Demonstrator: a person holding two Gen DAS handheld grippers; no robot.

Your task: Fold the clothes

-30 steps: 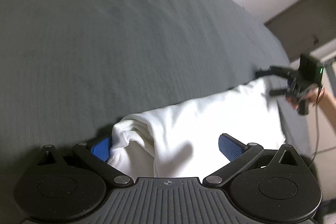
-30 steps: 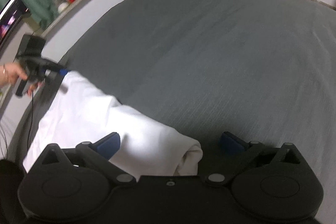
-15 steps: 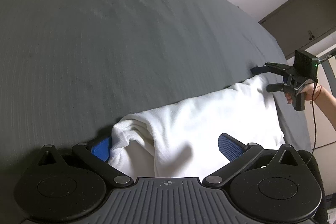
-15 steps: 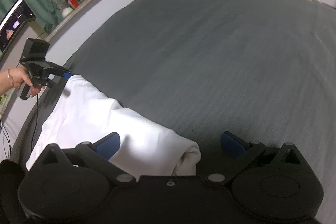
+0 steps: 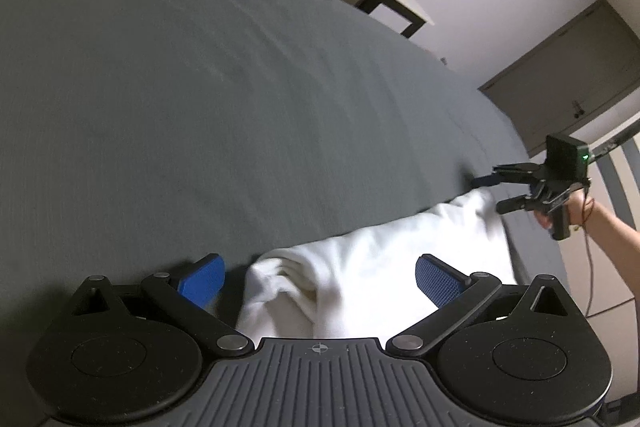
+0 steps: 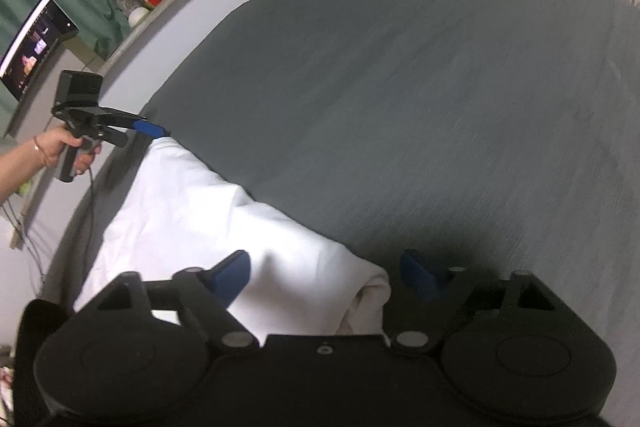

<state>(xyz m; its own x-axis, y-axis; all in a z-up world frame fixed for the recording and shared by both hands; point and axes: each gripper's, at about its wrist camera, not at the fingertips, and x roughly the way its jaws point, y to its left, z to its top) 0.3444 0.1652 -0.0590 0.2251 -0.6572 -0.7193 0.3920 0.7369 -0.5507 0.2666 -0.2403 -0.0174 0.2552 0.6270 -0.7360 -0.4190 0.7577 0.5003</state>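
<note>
The left gripper (image 5: 320, 277) has its blue-padded fingers (image 5: 436, 277) spread wide apart. The right gripper (image 6: 326, 273) is likewise parted — in the left wrist view a hand (image 5: 560, 213) grips its handle, forearm extended.

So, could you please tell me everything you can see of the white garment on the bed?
The white garment is soft, thick-looking cloth, plain and unmarked, lying as a long band near the edge of the dark grey bed. One bunched, rolled end sits between the open fingers of the left gripper; the other end sits between those of the right gripper, also open. Whether any pad touches the cloth is unclear. Its middle lies fairly flat with soft creases.
</note>
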